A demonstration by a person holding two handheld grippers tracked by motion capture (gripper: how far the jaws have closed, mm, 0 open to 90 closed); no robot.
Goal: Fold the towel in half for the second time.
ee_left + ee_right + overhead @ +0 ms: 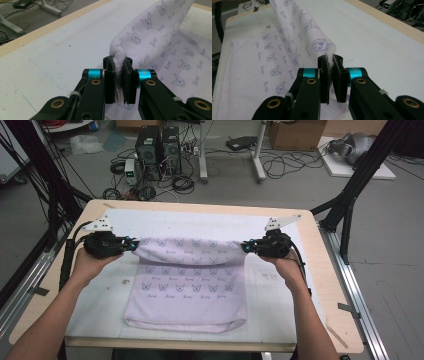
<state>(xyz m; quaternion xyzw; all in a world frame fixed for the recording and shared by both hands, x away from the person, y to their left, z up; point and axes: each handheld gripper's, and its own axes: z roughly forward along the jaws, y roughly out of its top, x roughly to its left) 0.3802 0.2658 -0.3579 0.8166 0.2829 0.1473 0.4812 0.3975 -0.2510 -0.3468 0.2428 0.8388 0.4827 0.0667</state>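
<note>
The left gripper [131, 244] and right gripper [246, 246] each have their fingers [110, 75] clamped on a far corner of the lavender cat-print towel [187, 292], one at each end, so its far edge lifts taut and level (apparently for folding) while the near part lies on the bench [320, 270].

Two computer towers [159, 150] and tangled cables [182, 182] beyond the table [330, 285].

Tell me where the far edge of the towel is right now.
In the high view the towel's far edge is lifted mid-table, stretched between the left gripper and right gripper, which pinch its corners above the white mat.
</note>
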